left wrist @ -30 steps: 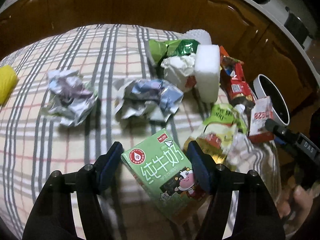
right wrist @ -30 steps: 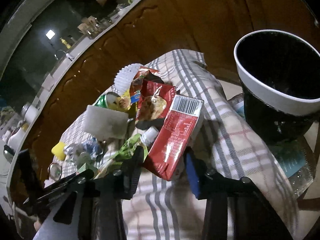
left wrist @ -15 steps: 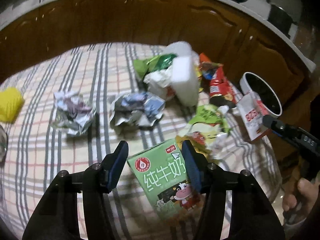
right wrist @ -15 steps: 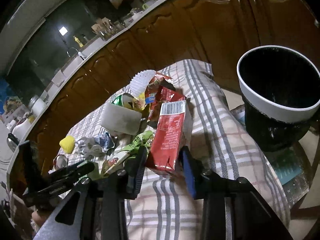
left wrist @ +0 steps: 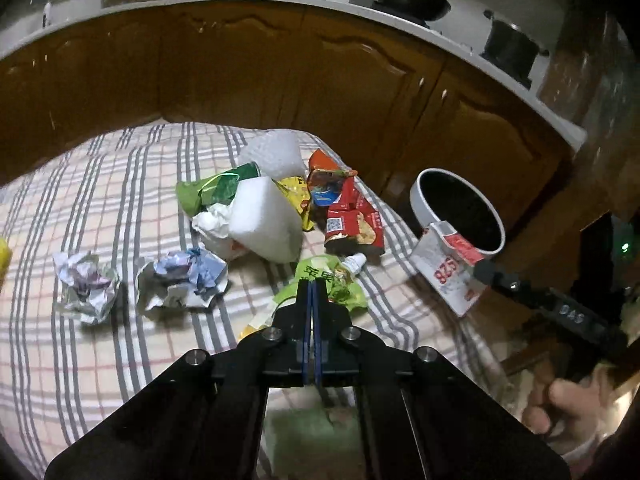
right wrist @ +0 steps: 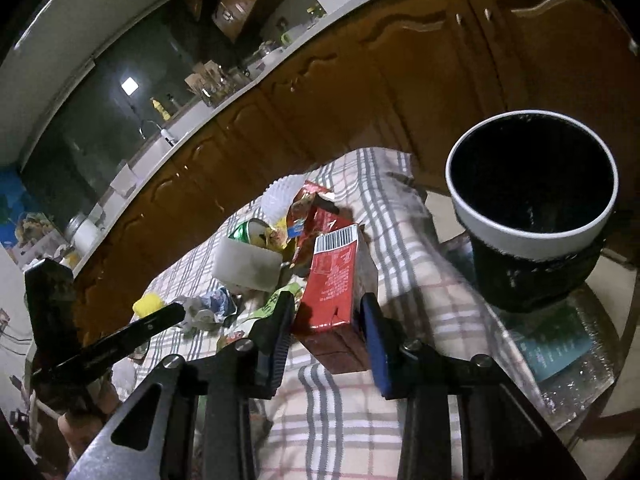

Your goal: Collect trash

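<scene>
My right gripper [right wrist: 325, 316] is shut on a red carton [right wrist: 338, 280] and holds it above the checked cloth, left of the black bin with a white rim [right wrist: 532, 236]. The carton also shows in the left wrist view [left wrist: 450, 270], next to the bin [left wrist: 456, 208]. My left gripper [left wrist: 311, 286] is shut and empty, raised above the cloth. A blurred green shape [left wrist: 304, 436], which could be the green milk carton, lies under it. Ahead lie a green wrapper [left wrist: 328, 284], a white foam block [left wrist: 264, 220], red snack bags [left wrist: 348, 216] and two crumpled paper balls [left wrist: 182, 280].
Brown cabinets [left wrist: 280, 76] under a white counter run behind the table. A yellow object [right wrist: 148, 306] lies at the far left of the cloth. A glass table edge with a teal card [right wrist: 560, 344] is under the bin.
My left gripper has let go of the green milk carton, closed and risen. My right gripper has lifted the red carton and moved it closer to the bin.
</scene>
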{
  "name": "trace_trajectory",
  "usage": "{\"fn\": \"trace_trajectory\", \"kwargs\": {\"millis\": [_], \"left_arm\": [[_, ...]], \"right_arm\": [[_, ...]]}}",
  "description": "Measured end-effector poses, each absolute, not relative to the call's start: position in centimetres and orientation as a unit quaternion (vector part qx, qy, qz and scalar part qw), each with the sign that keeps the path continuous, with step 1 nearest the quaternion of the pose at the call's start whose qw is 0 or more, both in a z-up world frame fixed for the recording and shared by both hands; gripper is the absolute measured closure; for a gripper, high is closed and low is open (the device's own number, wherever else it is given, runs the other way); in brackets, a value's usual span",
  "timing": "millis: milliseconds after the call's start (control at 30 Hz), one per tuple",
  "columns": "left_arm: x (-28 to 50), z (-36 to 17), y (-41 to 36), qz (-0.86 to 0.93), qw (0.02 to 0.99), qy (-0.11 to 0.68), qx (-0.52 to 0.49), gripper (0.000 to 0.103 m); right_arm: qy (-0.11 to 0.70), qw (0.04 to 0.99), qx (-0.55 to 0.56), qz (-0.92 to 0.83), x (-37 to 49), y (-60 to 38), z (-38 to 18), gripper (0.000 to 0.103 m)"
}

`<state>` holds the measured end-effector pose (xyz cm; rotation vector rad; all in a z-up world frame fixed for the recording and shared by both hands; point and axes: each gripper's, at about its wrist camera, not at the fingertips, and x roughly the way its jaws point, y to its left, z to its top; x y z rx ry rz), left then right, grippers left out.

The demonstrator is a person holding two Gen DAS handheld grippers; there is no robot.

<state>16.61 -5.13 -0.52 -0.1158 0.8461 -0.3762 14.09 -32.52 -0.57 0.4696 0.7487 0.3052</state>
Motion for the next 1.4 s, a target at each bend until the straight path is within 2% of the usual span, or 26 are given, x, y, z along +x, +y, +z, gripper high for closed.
{"fn": "trace_trajectory", "kwargs": {"millis": [100,167,200,233,300,400,533,633,767,1067,1100,1133,1200,1300,1400], "left_arm": [[16.5,-1.1,-4.8,-0.181,0.889,0.417,-0.057,0.102],[15.9,-1.4,-4.0,-0.178,0.888,0.42,-0.057,0.097],[15.4,-1.5,-3.5,-0.178,0.887,0.423,-0.057,0.085],[14.8,-1.6,-3.0,-0.18,0.886,0.425,-0.055,0.064],[13.5,-2.0,-2.3,-0.186,0.881,0.433,-0.048,0.034],[11.4,-2.4,-2.4,-0.238,0.87,0.432,-0.017,0.031],[8.7,-2.9,-4.9,-0.327,0.852,0.397,0.099,0.019],[8.4,-3.7,-6.3,-0.387,0.818,0.392,0.165,0.015],[9.8,-5.0,-7.0,-0.411,0.786,0.406,0.219,0.014],[7.6,-6.5,-7.8,-0.482,0.734,0.392,0.274,0.014],[7.4,-6.7,-7.8,-0.477,0.736,0.388,0.282,0.017],[7.2,-6.9,-7.9,-0.47,0.741,0.384,0.289,0.032],[7.6,-7.0,-8.0,-0.464,0.745,0.389,0.28,0.048],[8.5,-6.7,-7.5,-0.454,0.762,0.395,0.24,0.056],[9.1,-6.1,-7.3,-0.425,0.788,0.4,0.199,0.059]], "right_arm": [[0.368,0.889,0.228,0.147,14.5,-32.4,-1.4,0.068],[0.373,0.885,0.234,0.153,14.4,-32.2,-2.0,0.069],[0.376,0.882,0.236,0.157,14.5,-32.1,-2.2,0.069],[0.377,0.882,0.235,0.159,14.4,-31.9,-2.3,0.069],[0.376,0.882,0.231,0.163,14.3,-31.6,-2.4,0.069],[0.377,0.882,0.229,0.168,14.1,-31.3,-2.5,0.069],[0.382,0.881,0.223,0.17,13.7,-31.2,-2.7,0.069],[0.385,0.88,0.222,0.169,13.4,-31.2,-2.7,0.069],[0.384,0.882,0.222,0.159,12.9,-31.3,-2.5,0.069],[0.385,0.884,0.221,0.148,12.8,-31.6,-2.6,0.069],[0.385,0.884,0.221,0.148,12.8,-31.6,-2.6,0.069],[0.384,0.884,0.22,0.149,12.8,-31.6,-2.6,0.069],[0.381,0.885,0.22,0.15,12.8,-31.7,-2.6,0.069],[0.378,0.886,0.223,0.149,12.7,-32.0,-2.6,0.069],[0.376,0.886,0.225,0.151,12.6,-32.3,-2.6,0.069]]}}
